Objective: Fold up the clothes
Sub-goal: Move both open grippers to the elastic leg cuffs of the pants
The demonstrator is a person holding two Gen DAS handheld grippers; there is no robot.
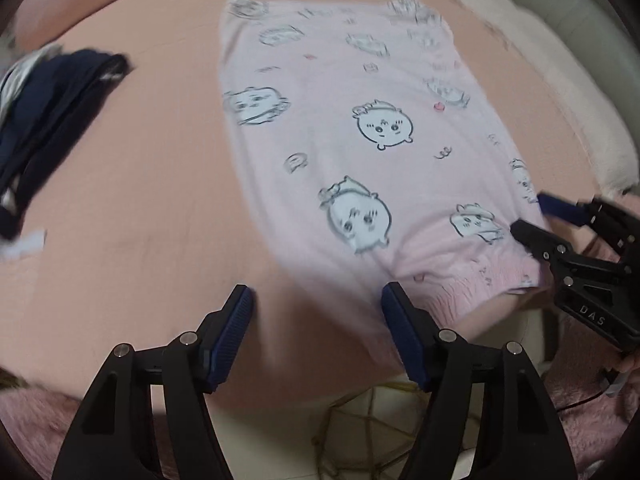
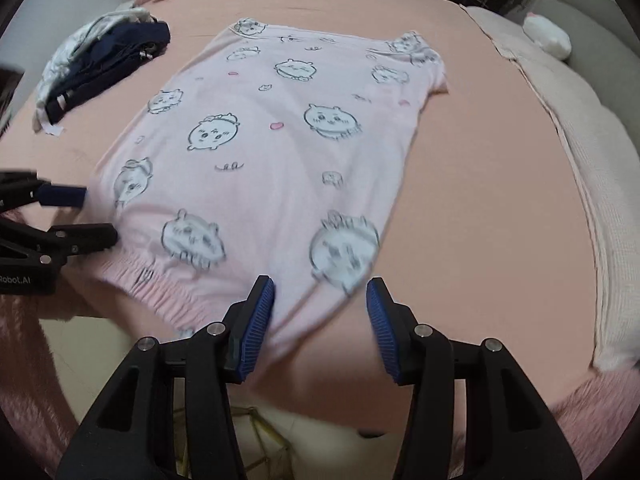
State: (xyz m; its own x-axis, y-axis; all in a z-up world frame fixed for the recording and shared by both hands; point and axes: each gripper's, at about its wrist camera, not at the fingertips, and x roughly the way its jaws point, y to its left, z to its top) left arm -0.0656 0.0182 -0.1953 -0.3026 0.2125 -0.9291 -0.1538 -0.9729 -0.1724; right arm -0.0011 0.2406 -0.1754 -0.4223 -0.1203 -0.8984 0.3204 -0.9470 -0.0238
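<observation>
Near the grippers, the pink garment's (image 2: 280, 152) printed hem blurs.

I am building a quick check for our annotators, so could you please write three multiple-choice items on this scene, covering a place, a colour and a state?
1. Where does the dark navy clothing pile lie relative to the pink printed garment in the right wrist view?
A. To its left, on the bed
B. On top of it
C. To its right, by the blanket

2. What colour is the bed sheet under the garment?
A. Grey
B. Peach
C. Green

3. What is the state of the right gripper?
A. Shut on the garment
B. Shut on the blanket
C. Open, above the garment's near edge

Answers:
1. A: the pile sits apart from the garment, at its far left.
2. B: the sheet shows peach all round the garment.
3. C: a wide gap shows between its blue pads, nothing clamped; the left gripper is open too.
</observation>
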